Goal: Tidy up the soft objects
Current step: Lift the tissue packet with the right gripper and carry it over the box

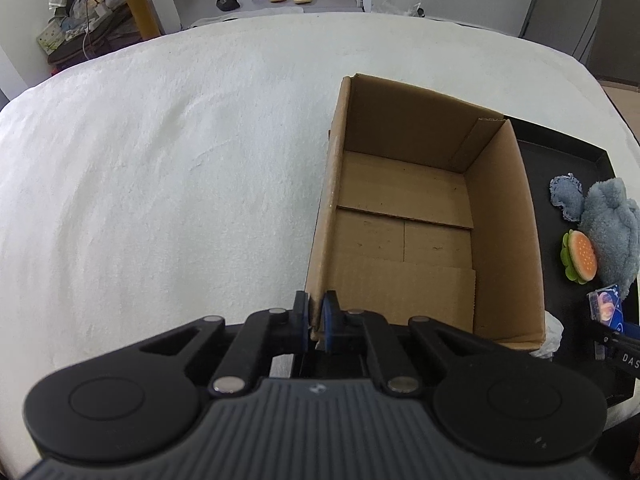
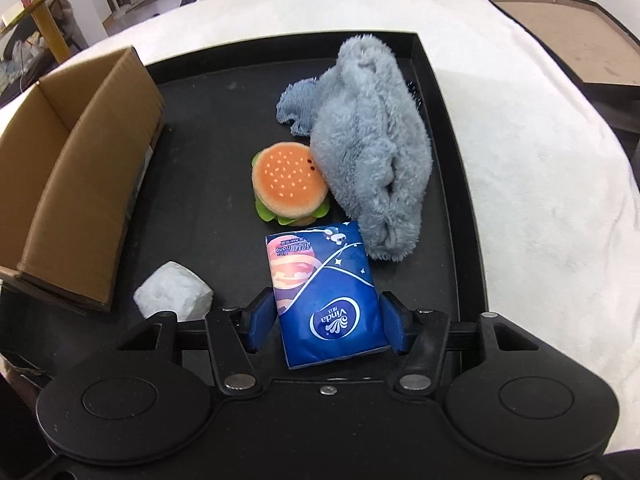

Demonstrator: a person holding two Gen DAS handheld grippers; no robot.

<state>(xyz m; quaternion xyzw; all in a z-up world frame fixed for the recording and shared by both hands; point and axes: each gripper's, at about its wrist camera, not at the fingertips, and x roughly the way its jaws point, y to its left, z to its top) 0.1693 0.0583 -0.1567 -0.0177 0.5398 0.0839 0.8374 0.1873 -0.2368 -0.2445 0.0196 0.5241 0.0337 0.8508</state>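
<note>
left gripper point(image 1: 316, 312) is clamped on the near wall of the cardboard box point(image 1: 508, 216). right gripper point(image 2: 326, 316) has its pads against both sides of the blue tissue pack point(image 2: 326, 292) on the black tray point(image 2: 208, 128) beside the box, in front of the plush burger point(image 2: 288, 186).

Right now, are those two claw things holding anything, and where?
The left gripper pinches the cardboard box by its near corner wall. The right gripper straddles the blue tissue pack near its closer end; whether its fingers press cannot be told.

"Vinda" on blue tissue pack point(image 2: 328, 296)
</note>
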